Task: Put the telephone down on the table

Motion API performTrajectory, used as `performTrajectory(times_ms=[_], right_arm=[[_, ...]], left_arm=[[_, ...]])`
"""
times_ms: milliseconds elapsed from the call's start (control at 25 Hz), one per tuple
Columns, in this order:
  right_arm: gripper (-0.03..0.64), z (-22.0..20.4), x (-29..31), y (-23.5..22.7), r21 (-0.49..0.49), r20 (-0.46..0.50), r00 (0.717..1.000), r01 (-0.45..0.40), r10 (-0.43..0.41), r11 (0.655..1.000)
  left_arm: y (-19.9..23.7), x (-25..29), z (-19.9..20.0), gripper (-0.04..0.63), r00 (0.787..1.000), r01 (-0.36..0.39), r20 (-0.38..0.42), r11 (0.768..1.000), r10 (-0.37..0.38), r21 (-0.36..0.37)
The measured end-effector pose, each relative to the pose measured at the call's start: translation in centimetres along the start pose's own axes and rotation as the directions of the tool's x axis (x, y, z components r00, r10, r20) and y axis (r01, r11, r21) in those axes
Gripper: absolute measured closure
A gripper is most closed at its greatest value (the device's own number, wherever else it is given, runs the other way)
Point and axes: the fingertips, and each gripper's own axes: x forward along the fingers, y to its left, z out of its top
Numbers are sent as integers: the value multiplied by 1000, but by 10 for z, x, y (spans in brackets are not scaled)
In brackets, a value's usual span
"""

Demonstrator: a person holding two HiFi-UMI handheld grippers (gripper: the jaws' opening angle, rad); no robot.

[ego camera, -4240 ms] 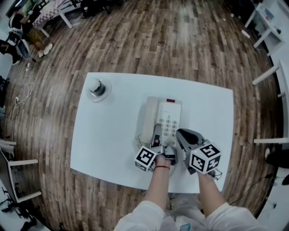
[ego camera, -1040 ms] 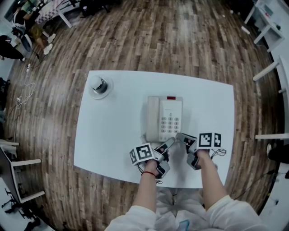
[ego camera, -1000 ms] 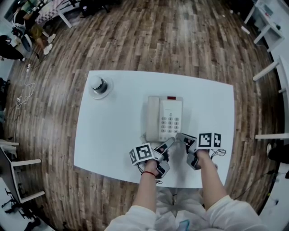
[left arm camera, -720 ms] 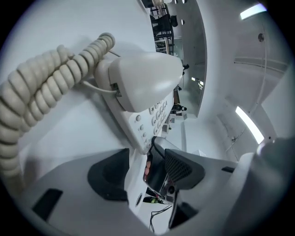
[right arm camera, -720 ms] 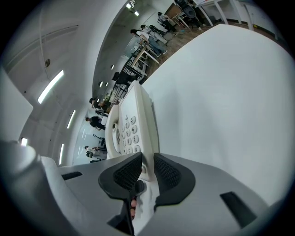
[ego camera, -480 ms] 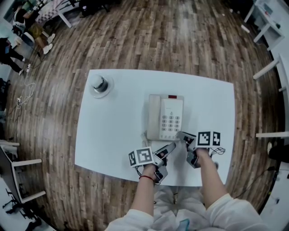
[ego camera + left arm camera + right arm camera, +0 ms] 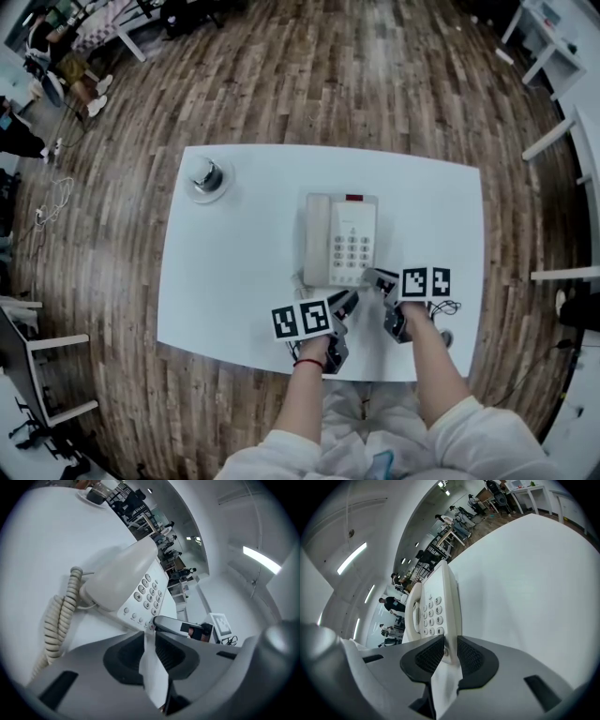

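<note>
Right claw (image 7: pixel 450 641) is clamped on the telephone (image 7: pixel 339 239). It has the corner that faces the surface's near and right edges, with a pad snug on each side of the rim. Left claw (image 7: pixel 149 632) has just been closing up and is down to a thin slit with nothing in it. Its tips sit just short of the phone's near end, right beside the coiled cord (image 7: pixel 61 616).

The phone lies flat on the surface (image 7: pixel 234 272), keypad up, handset (image 7: pixel 316 239) in its cradle, a bit right of the middle and closer to the near edge.

Room-wise, the whole left half is bare except for a small round thing on a dish (image 7: pixel 205 176) by the far left corner, well apart from the phone. There's also an open strip along the far edge and another along the right edge. Wood floor (image 7: pixel 309 84) all round.

Both claws come in over the near edge, tilted down and angled toward each other. Left hand (image 7: pixel 319 347) and right hand (image 7: pixel 412 319) hang just off that edge, marker cubes facing up.
</note>
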Motion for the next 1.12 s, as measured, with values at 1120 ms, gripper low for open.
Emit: performTrajectory(times_ms=[1120], right_arm=[[535, -3, -16, 8, -213, 16, 989, 145, -145, 966]], left_arm=[[6, -19, 0, 595, 959, -283, 38, 943, 281, 174]])
